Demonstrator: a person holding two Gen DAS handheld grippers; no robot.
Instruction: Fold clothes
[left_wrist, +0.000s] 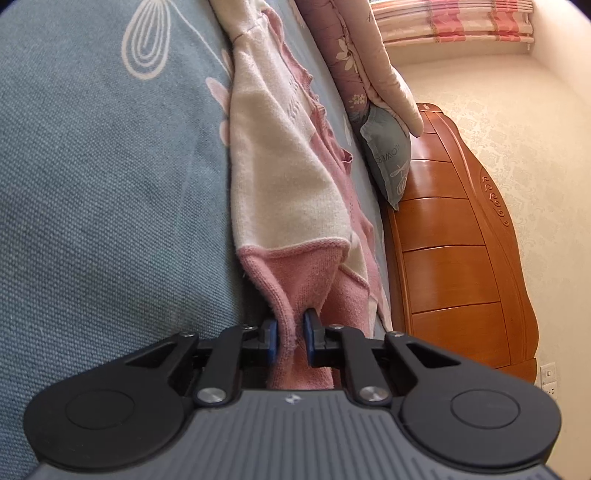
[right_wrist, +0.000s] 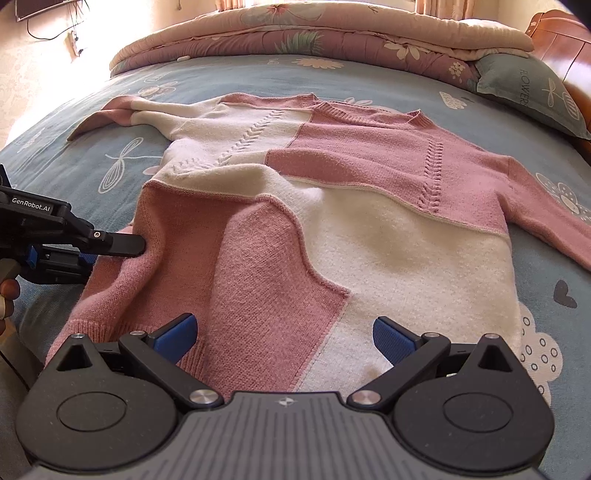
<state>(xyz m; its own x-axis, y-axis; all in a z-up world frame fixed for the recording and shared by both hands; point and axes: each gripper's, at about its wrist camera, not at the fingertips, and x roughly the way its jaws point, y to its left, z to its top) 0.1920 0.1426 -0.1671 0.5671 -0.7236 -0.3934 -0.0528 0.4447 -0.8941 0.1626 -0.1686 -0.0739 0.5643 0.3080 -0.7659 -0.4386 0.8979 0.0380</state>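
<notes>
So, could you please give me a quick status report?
Left tool shut on sweater edge. Right tool open over hem. Sweater flat on bed. Nothing in the way.

Bare bedsheet (right_wrist: 92, 162) left of sweater (right_wrist: 332, 229)

Left wrist view rolled sideways, close along the sweater's (left_wrist: 280, 192) edge toward the headboard (left_wrist: 458, 236); right wrist view angled down over its hem, sharing sweater and pillow (right_wrist: 532, 92).

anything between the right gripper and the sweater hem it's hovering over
Nothing visible. The right gripper is open just above the sweater hem, with only bare knit between its pads. The left gripper is off to the side, shut on the sweater's pink edge.
</notes>
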